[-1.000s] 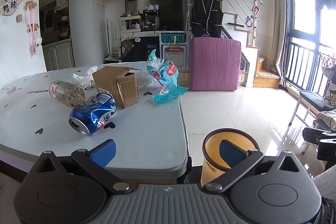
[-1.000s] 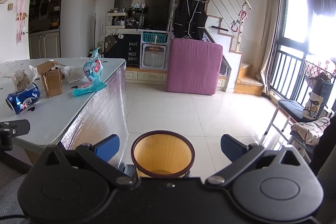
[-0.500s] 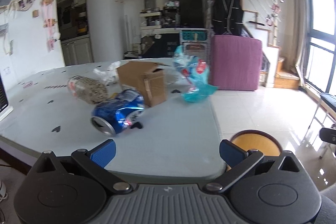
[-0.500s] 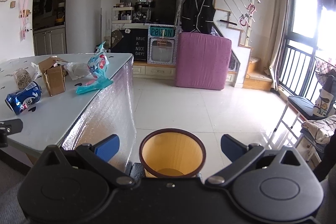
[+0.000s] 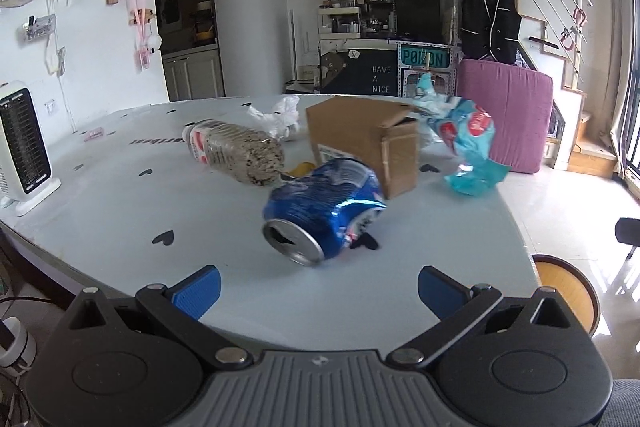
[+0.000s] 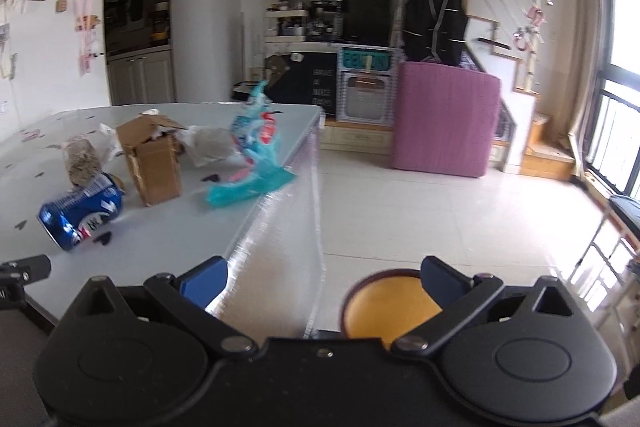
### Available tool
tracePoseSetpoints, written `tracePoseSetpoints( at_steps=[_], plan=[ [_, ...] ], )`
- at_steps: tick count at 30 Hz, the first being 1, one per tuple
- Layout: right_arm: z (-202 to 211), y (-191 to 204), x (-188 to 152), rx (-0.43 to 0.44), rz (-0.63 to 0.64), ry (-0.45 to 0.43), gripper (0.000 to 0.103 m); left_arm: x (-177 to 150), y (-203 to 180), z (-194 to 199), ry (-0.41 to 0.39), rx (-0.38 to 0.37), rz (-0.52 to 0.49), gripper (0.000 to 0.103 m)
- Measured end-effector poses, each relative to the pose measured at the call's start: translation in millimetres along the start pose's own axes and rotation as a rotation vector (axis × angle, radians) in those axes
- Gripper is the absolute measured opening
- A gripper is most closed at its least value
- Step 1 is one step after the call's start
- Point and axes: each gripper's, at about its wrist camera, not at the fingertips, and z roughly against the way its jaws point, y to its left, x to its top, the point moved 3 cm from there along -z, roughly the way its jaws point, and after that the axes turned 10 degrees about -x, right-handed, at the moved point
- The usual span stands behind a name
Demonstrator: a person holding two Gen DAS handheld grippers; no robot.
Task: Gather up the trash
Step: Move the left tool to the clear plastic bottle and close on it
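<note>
A crushed blue can point(image 5: 324, 209) lies on the pale table point(image 5: 160, 195), just ahead of my open left gripper point(image 5: 318, 291). Behind it sit a plastic bottle point(image 5: 236, 151), a brown cardboard box point(image 5: 364, 141), a crumpled white wrapper point(image 5: 280, 115) and a turquoise snack bag point(image 5: 466, 147). The right wrist view shows the same can point(image 6: 80, 213), box point(image 6: 152, 159) and bag point(image 6: 256, 155) to the left. My right gripper point(image 6: 322, 281) is open and empty over the table's edge. The yellow bin point(image 6: 390, 307) stands on the floor below it.
A white heater point(image 5: 22, 147) stands at the table's left end. A purple cushion block point(image 6: 444, 125) and stairs are across the tiled floor. A chair point(image 6: 626, 219) stands at the right by the window. The bin's rim point(image 5: 568, 291) shows beside the table.
My left gripper has swung left and closer to the table, so the can now lies centred ahead of it. My right gripper has turned left toward the table; the bin has slid right.
</note>
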Motion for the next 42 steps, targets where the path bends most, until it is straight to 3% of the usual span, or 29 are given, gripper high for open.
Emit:
tracePoseSetpoints(
  at_steps=[10,15,20,24,30,35,39,42],
  plan=[
    [-38,57,39,0.091,0.028,-0.041,0.103,45,74,-30,-0.041,-0.112,0.126,0.103],
    [-60,86,61,0.154,0.029,-0.047,0.103,84,108,-55,-0.053,-0.067,0.14,0.103],
    [-79,115,77,0.187,0.045,-0.07,0.103,122,141,-90,-0.042,-0.067,0.235,0.103],
    [-94,127,85,0.208,0.06,-0.063,0.103,148,162,-122,-0.026,-0.017,0.274,0.103],
    [-111,139,91,0.241,0.075,-0.03,0.103,178,199,-176,0.066,0.001,0.418,0.103],
    [-126,147,93,0.295,0.064,0.014,0.103,179,219,-211,0.179,-0.038,0.634,0.103],
    [-140,157,96,0.368,0.101,0.029,0.103,180,214,-226,0.231,0.003,0.63,0.103],
    [-148,165,98,0.423,0.142,0.027,0.097,179,214,-239,0.261,0.061,0.615,0.103]
  ],
)
